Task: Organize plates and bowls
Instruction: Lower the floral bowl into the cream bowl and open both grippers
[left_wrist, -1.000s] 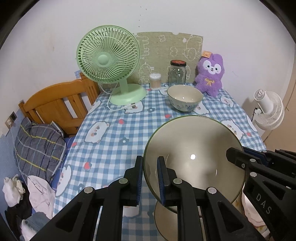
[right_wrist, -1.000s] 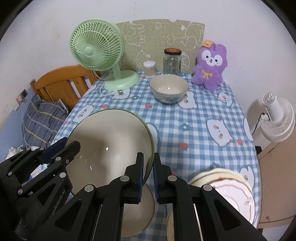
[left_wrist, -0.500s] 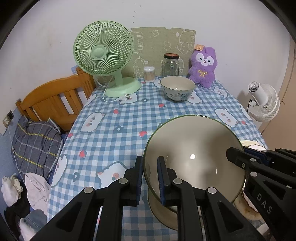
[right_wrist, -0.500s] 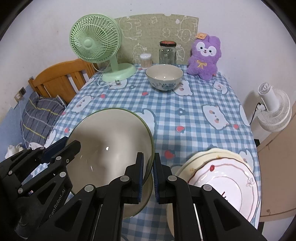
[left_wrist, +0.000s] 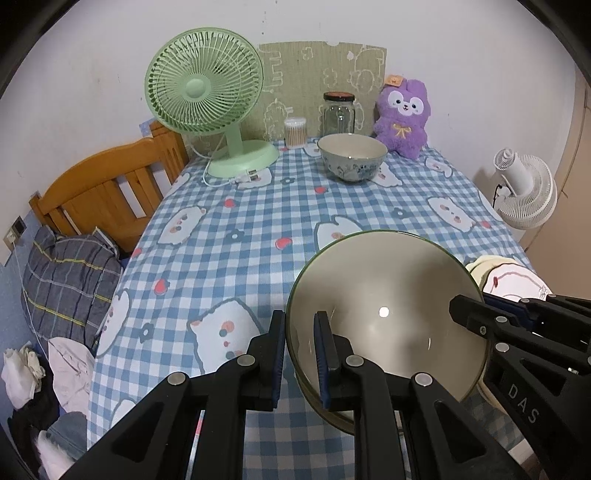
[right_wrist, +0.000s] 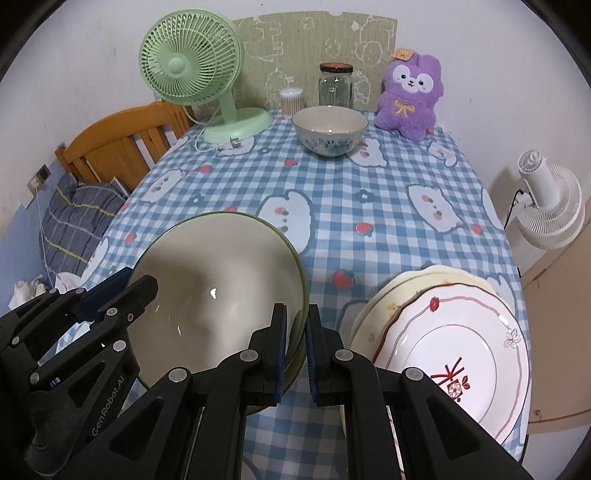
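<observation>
A large beige bowl with a green rim (left_wrist: 384, 314) (right_wrist: 221, 280) hangs tilted over the near part of the checked table. My left gripper (left_wrist: 299, 321) (right_wrist: 136, 284) is shut on its left rim. On the right rim my right gripper (right_wrist: 295, 314) (left_wrist: 465, 310) is shut as well. Just below it shows part of a second bowl of the same kind (left_wrist: 332, 415). A small blue-patterned bowl (left_wrist: 352, 157) (right_wrist: 329, 131) stands at the far middle. A stack of plates (right_wrist: 454, 339) (left_wrist: 506, 277) lies at the near right.
Along the far edge stand a green fan (left_wrist: 207, 85), a swab pot (left_wrist: 295, 131), a glass jar (left_wrist: 338, 114) and a purple plush (left_wrist: 402, 118). A white fan (right_wrist: 546, 206) stands off the table's right side. To the left are a wooden bed frame (left_wrist: 103, 188) and clothes.
Both grippers, still clamped on the big bowl, have sunk and drawn back toward the table's near edge. The plate stack has come into fuller view at the right.
</observation>
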